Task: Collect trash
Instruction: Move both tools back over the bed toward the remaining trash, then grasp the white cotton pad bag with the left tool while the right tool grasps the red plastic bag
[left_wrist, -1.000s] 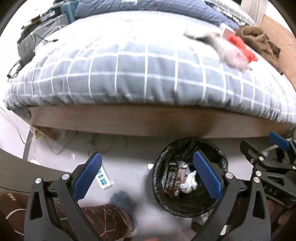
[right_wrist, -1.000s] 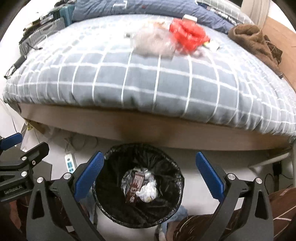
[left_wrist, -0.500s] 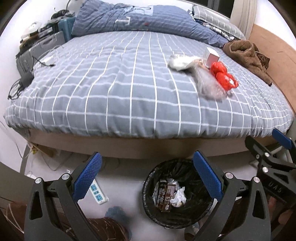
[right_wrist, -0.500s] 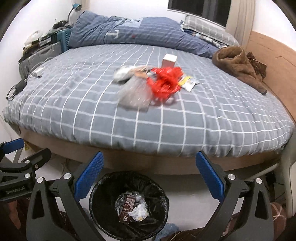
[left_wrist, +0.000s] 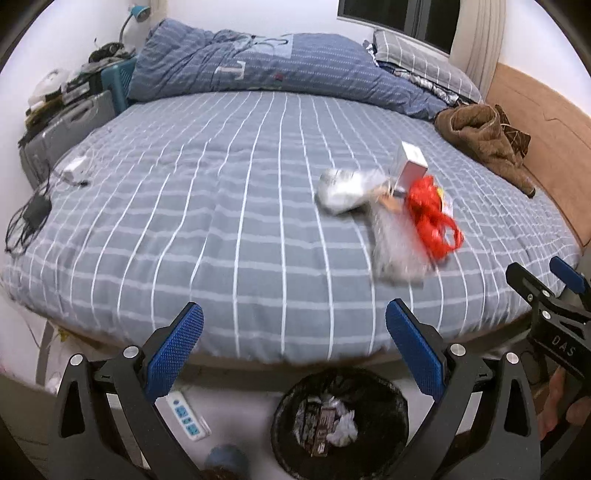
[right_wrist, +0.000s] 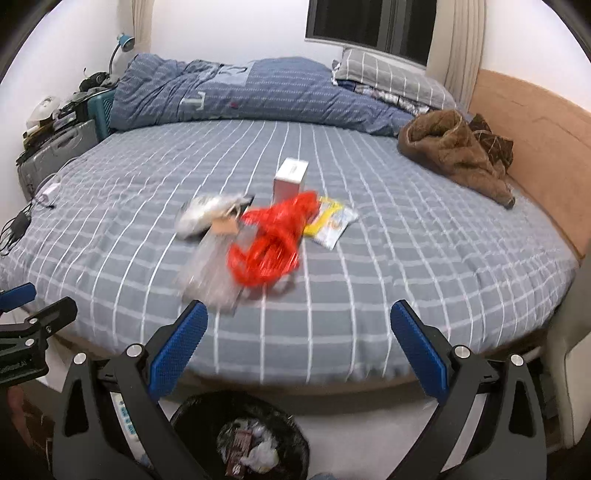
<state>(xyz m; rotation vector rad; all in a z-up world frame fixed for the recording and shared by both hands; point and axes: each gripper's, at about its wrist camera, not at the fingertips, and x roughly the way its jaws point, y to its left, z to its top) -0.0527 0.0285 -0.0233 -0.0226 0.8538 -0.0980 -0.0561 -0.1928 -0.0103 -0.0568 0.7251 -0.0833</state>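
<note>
Both grippers are hanging spread and empty over the bin, facing the litter on the bed.

Nearest, the left gripper (left_wrist: 293, 345) and right gripper (right_wrist: 299, 341) are holding their blue pads wide apart, pinching nothing, with the black-lined trash bin (right_wrist: 192, 410) sitting on the floor just below them, already carrying wrappers and crumpled paper. Beyond the bed (right_wrist: 406, 258) edge, the trash is lying in one cluster mid-mattress: a clear plastic bag (right_wrist: 210, 273) closest, a red plastic bag (right_wrist: 273, 243) touching it, a yellow wrapper (right_wrist: 332, 221) beside that, a crumpled silvery wrapper (right_wrist: 203, 216) and a small white box (right_wrist: 291, 177) behind. The bags are probably light, limp and slippery, so bunching a fold near the middle looks safest; the box seems stiff, suiting a pinch across its sides.
</note>
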